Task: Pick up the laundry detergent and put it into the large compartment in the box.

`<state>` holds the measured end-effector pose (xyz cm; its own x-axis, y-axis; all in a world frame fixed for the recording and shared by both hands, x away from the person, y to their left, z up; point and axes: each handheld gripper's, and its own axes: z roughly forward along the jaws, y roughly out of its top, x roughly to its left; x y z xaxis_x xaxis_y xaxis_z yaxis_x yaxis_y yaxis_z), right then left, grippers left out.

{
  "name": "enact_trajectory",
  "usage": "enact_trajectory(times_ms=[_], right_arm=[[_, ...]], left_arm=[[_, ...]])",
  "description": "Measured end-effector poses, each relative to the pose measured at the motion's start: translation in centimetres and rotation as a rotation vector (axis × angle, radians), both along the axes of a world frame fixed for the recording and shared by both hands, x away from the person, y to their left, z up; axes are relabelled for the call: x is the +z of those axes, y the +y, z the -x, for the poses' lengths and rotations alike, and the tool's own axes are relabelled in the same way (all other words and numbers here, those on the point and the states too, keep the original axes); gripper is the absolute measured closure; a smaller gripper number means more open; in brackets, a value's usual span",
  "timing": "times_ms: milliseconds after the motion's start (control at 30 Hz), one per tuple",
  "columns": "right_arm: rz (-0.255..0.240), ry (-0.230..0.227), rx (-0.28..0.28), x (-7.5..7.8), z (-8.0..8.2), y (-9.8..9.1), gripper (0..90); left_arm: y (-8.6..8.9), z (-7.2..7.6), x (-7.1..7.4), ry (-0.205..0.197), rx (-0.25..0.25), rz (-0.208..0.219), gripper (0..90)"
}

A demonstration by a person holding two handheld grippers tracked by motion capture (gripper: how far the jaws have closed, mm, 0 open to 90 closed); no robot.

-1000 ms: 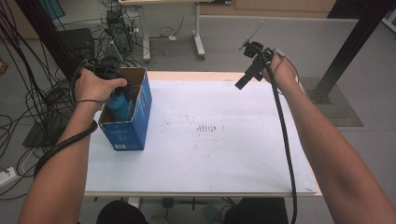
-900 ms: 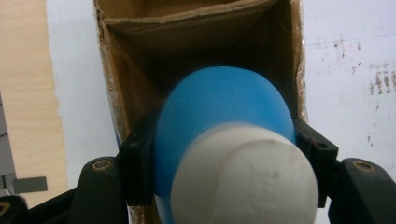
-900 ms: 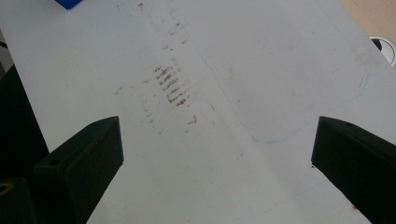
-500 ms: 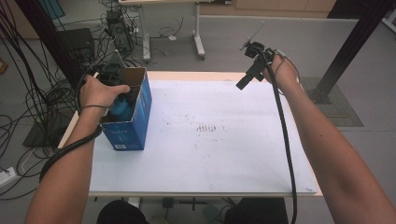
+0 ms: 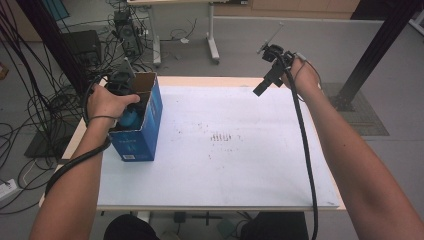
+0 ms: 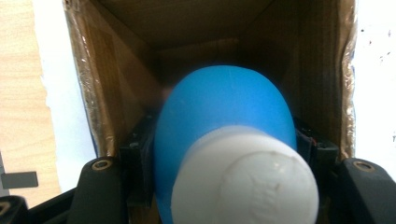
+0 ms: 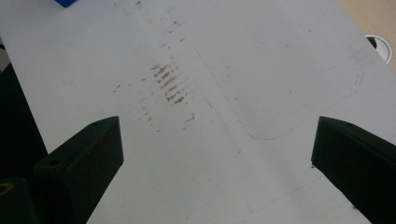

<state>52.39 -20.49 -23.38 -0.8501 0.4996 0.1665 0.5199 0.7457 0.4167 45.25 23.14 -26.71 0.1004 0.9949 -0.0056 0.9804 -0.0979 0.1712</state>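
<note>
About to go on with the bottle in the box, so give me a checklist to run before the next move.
1. Left hand-held gripper clamped on blue bottle: ok.
2. Bottle inside box opening: ok.
3. Box upright on table: ok.
4. Right hand-held gripper open, empty, away from box: ok.
5. Box bottom free of other items: cannot tell.
</note>
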Motion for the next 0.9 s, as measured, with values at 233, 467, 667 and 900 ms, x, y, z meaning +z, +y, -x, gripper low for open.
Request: enact_trajectory(times_ms=[233,467,667,900], right_arm=[[-0.001,0.002,-0.001,-0.03,-0.01,0.00,2.0],[-0.002,0.004,-0.001,-0.10,-0.04,0.03,2.0],[0.002,0.003,0.001,-0.08,-0.04,0.08,2.0],[0.001,0.003,0.001,-0.10,-0.07,0.00,2.0]], left_arm=[[-0.06,-0.04,-0.04,0.002,-0.004,-0.004,37.5],[-0.02,-0.01,-0.12,0.002,0.002,-0.003,37.5],[0.07,-0.02,-0.15,0.003,0.004,0.000,37.5],[0.09,-0.02,-0.17,0.000,0.004,-0.001,37.5]])
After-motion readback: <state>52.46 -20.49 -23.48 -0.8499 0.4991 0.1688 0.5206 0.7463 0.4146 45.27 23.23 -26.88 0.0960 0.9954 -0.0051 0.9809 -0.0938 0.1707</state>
